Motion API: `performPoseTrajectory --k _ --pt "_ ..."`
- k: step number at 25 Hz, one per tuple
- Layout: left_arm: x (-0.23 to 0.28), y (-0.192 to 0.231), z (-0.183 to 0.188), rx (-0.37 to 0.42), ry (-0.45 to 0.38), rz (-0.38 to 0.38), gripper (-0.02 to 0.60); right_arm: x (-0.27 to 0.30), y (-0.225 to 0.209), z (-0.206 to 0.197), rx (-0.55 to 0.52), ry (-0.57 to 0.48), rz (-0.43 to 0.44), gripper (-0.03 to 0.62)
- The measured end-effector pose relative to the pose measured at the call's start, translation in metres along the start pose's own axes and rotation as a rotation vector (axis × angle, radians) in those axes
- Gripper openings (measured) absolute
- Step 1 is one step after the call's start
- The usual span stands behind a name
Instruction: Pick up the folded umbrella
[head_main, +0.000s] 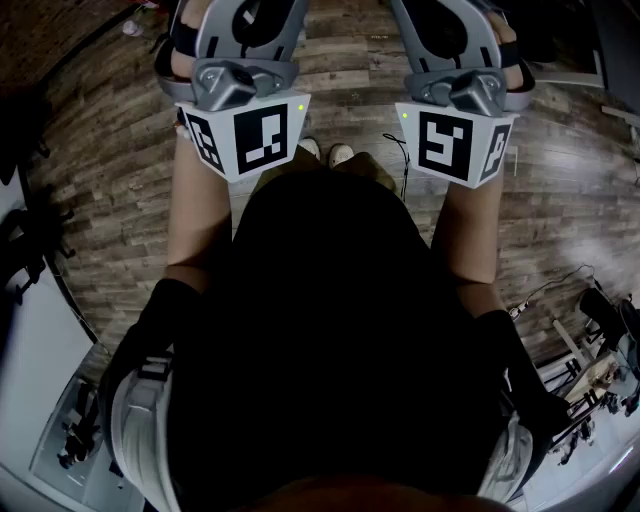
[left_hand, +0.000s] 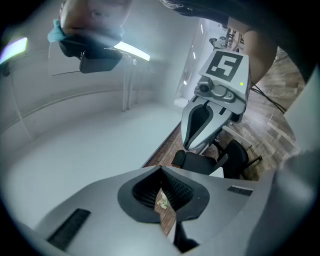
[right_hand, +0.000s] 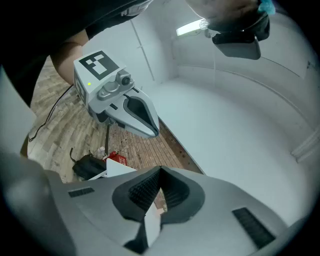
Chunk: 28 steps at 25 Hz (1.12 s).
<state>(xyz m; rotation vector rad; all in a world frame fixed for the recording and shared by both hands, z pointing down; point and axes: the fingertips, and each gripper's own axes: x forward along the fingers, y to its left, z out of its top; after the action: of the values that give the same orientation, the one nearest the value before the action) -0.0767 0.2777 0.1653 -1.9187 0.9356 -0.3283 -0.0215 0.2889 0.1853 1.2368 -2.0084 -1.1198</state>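
Standing on a wooden floor (head_main: 90, 230), a person held the left gripper (left_hand: 161, 169) and the right gripper (right_hand: 159, 169) out in front, side by side and apart, each roughly level. Both tools had their jaws pressed together at the tips, with nothing pinched between them. Two pale shoes (head_main: 325, 152) showed on the floor between the marker cubes (head_main: 245, 135). A white wall (left_hand: 75, 150) filled most of both gripper views. The left gripper view caught a black chair (left_hand: 232, 157), and the right gripper view a red box (right_hand: 116, 159) beside a black bag (right_hand: 87, 167). Where the folded umbrella lay could not be told from any view.
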Motion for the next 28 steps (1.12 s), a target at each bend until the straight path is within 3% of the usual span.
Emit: performPoseTrajectory --k 20,28 --pt "-0.014 0.022 -0.016 -0.008 -0.021 -0.002 0.012 0.016 0.014 0.019 -0.032 0.037 -0.008 0.031" --pt "-0.018 0.027 -0.027 0.027 0.005 0.018 0.012 0.023 0.019 0.03 -0.056 0.047 -0.014 0.031"
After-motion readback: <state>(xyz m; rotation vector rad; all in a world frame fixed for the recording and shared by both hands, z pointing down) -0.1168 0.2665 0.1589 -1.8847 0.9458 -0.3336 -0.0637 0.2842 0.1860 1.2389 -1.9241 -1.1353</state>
